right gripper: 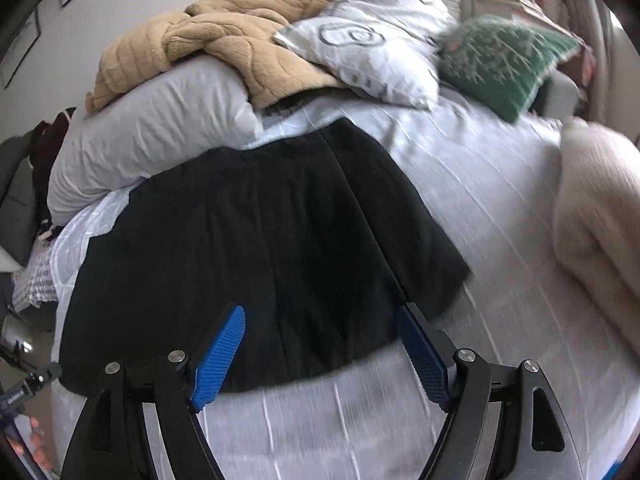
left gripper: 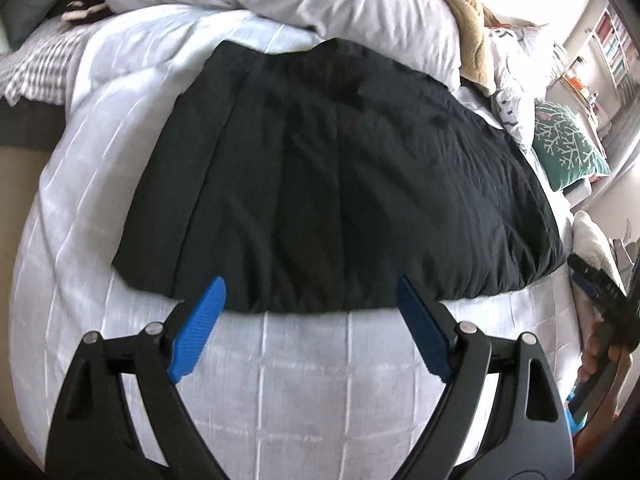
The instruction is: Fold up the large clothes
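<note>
- Black garment (left gripper: 340, 184) lies flat on the white quilted bed (left gripper: 304, 384), partly folded by the look of its straight edges.
- Left gripper (left gripper: 312, 296): jaws wide open, empty, poised at the near hem.
- Right gripper (right gripper: 320, 320): jaws wide open, empty, over the hem's right part.
- Next, likely: pinch the near hem at both points and carry it over.
- Right view alone shows the tan blanket (right gripper: 200, 40) fully; left view shows a checked cloth (left gripper: 36, 68).

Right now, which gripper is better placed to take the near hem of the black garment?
Probably the right gripper: its open fingertips already overlap the black garment at the hem. The left gripper, also open, sits just short of it.
</note>
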Demonstrator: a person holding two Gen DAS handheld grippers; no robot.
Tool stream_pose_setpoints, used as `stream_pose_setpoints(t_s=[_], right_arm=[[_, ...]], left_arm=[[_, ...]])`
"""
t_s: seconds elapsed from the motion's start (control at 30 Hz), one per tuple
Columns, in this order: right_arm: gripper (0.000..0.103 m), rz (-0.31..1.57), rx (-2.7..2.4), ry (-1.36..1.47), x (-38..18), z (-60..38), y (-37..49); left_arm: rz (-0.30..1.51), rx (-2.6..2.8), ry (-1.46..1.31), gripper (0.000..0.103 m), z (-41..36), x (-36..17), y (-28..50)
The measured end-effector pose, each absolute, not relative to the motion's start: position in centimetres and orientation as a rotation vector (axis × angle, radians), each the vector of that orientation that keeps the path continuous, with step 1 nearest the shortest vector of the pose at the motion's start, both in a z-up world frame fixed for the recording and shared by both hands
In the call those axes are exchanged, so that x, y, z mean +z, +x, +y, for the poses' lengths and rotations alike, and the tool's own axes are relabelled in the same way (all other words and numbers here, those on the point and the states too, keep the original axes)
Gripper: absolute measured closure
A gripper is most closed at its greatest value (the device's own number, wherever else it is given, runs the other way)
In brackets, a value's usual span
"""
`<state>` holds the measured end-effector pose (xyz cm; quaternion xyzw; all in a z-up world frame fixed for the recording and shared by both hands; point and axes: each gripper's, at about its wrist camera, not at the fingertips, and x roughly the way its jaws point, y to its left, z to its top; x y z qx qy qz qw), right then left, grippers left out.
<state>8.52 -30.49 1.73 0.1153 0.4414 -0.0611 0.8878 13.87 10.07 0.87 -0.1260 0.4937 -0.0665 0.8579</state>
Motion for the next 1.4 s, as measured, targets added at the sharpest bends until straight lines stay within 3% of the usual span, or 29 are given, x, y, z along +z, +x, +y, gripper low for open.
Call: stream_pose_setpoints(t_s=[0.2, 0.4, 0.73, 0.83, 1.03, 1.1, 1.17, 1.27, 1.4], right_arm=[[0.021, 1.079, -0.121, 0.433, -2.3, -31.7, 7.0], [0.021, 1.101, -0.151, 0.602, -4.3, -34.4, 7.9], [0.022, 1.038, -0.136, 0.802, -7.8, -37.2, 10.3], [0.029, 0.991, -0.147, 0.786, -7.5, -37.6, 10.9], [0.048, 0.963, -0.161, 0.761, -7.7, -37.9, 11.8], [0.057, 0.959, -0.158, 0.734, -7.4, -37.6, 12.0], [0.073, 0.95, -0.142, 0.685, -6.5, -36.9, 12.2], [0.081, 0.938, -0.149, 0.61, -5.0, -35.9, 12.1], [0.083, 0.928, -0.137, 0.584, -3.2, -35.3, 11.0]], left_arm=[[1.086, -0.071, -0.375, 0.016, 12.9, -2.5, 12.8], [1.168, -0.08, -0.579, 0.016, 14.4, -6.2, 13.8], [1.002, -0.104, -0.81, 0.016, 14.9, -8.8, 15.6], [0.953, -0.076, -0.862, 0.019, 15.5, -9.1, 15.8], [0.882, -0.018, -0.95, 0.051, 16.3, -9.8, 16.7], [0.873, -0.017, -0.971, 0.061, 16.5, -9.8, 16.8], [0.862, -0.022, -0.962, 0.074, 16.5, -9.3, 16.8], [0.85, -0.023, -0.918, 0.081, 16.1, -7.8, 16.5], [0.822, -0.048, -0.859, 0.083, 16.1, -5.2, 15.8]])
